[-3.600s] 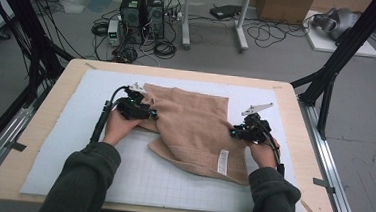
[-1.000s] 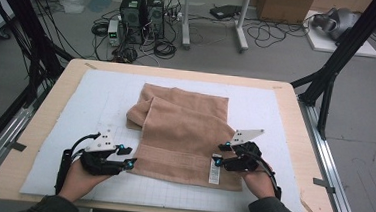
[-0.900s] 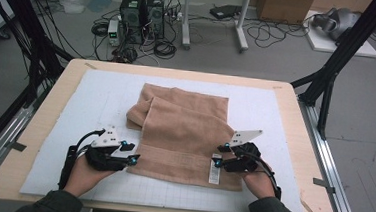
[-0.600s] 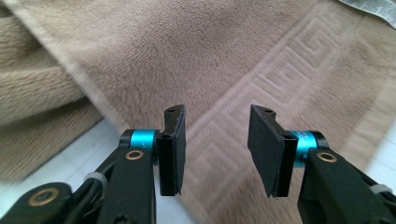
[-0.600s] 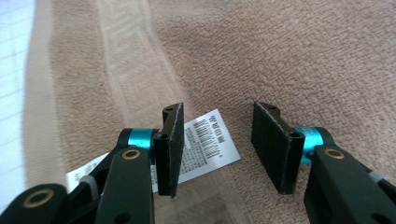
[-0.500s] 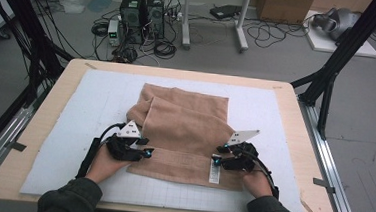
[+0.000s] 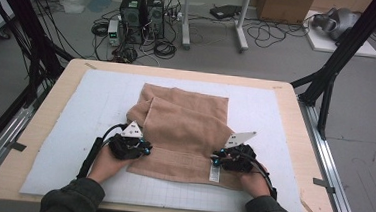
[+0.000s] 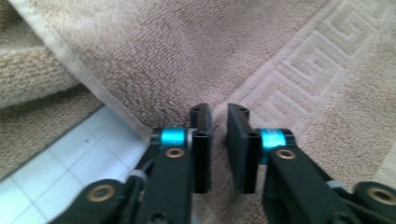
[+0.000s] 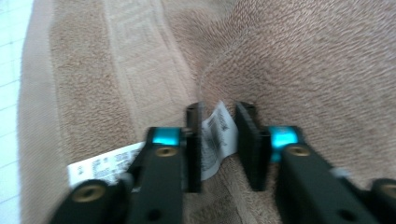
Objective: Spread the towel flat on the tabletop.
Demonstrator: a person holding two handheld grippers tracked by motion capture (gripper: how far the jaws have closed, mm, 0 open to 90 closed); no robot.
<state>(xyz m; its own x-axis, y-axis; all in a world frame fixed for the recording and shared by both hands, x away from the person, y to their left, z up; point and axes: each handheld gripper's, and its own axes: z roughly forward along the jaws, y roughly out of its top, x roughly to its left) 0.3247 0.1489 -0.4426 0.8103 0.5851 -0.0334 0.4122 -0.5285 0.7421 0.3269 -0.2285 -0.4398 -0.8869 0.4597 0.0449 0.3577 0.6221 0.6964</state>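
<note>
A beige towel (image 7: 185, 121) lies folded on the white gridded mat (image 7: 75, 108), with a second layer bunched at its far left. My left gripper (image 7: 132, 147) sits at the towel's near left edge. Its jaws have just been closing and pinch a ridge of towel (image 8: 187, 56) between the left gripper's (image 8: 218, 109) pads. My right gripper (image 7: 228, 159) is at the near right part of the towel. Its jaws have also just been closing, and the right gripper (image 9: 219, 109) holds a towel fold (image 9: 303, 60) and the white care label (image 9: 217, 130).
The mat covers a wooden table (image 7: 287, 93) with a metal rail along its right side (image 7: 332, 161). Bare mat lies to the left and right of the towel. Computers and cables (image 7: 142, 12) sit on the floor beyond the table.
My left gripper slid right from the bare mat onto the towel's near left edge. Both pairs of jaws narrowed onto the fabric. The right hand stayed where it was.
</note>
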